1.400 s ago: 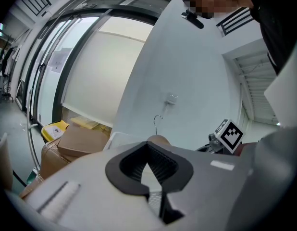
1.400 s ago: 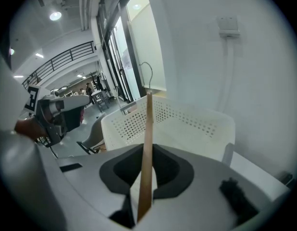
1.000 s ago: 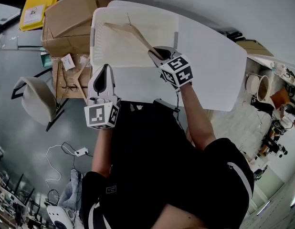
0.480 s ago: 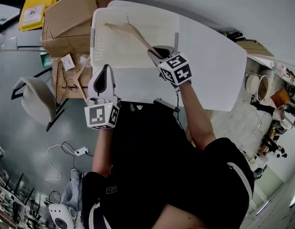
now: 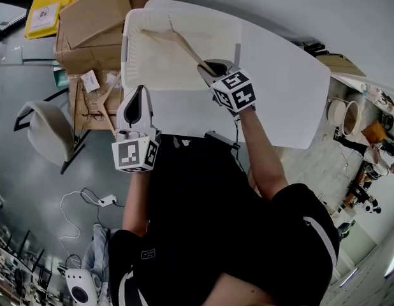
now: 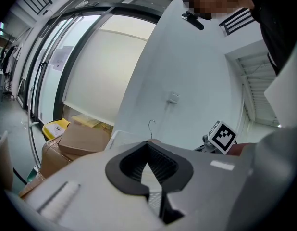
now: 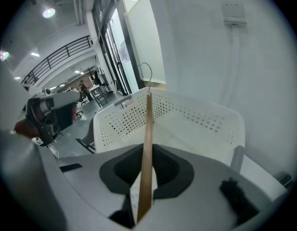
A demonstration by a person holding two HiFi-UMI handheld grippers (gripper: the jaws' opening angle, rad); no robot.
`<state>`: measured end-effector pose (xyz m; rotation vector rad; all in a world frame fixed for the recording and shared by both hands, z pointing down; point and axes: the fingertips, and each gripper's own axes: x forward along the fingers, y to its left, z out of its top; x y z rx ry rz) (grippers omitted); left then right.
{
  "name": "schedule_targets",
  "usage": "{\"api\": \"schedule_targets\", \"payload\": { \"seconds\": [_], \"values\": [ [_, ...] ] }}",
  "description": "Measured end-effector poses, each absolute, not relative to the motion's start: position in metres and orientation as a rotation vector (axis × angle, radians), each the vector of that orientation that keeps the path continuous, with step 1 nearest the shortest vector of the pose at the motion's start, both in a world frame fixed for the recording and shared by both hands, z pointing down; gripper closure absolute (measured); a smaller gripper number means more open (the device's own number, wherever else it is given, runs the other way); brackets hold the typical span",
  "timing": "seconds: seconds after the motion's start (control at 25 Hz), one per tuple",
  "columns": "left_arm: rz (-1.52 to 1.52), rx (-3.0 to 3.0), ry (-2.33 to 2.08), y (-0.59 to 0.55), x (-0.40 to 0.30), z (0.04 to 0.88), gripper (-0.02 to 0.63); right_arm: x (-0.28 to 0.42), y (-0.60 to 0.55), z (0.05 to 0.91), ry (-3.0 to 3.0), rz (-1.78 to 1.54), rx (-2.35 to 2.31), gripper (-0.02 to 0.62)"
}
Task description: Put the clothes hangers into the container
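Note:
A wooden hanger (image 5: pixel 175 42) with a wire hook slants over the white perforated container (image 5: pixel 136 65) on the table. My right gripper (image 5: pixel 211 71) is shut on the hanger's near end, just at the container's near right corner. In the right gripper view the hanger's (image 7: pixel 147 138) wooden arm runs up between the jaws, with its hook above the container's (image 7: pixel 196 121) rim. My left gripper (image 5: pixel 138 99) hangs off the table's near left edge, shut with nothing in it. More wooden hangers (image 5: pixel 102 99) lie in an open carton to the left.
Cardboard boxes (image 5: pixel 95 18) and a yellow package (image 5: pixel 51 5) are stacked left of the white table (image 5: pixel 280 88). A grey chair (image 5: pixel 47 132) stands on the floor at left. A power strip and cable (image 5: pixel 101 203) lie on the floor below it.
The right gripper has edged slightly farther toward the container with the hanger still in it. The left gripper has stayed where it was.

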<state>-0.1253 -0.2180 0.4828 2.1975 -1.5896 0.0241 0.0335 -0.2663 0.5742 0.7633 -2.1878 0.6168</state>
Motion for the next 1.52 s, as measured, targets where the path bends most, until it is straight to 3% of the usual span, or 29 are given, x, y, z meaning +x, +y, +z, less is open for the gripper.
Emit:
{"api": "schedule_targets", "payload": {
  "seconds": [0.52,1.52],
  "values": [
    [0.016,2.193,-1.583,-0.215,-0.125,0.485,0.600,0.034,-0.267,0.574,-2.197,0.609,0.761,0.532],
    [0.008,2.198,-1.587,-0.204,-0.125,0.481,0.600,0.040,-0.272,0.578,-2.099,0.472,0.764,0.448]
  ]
}}
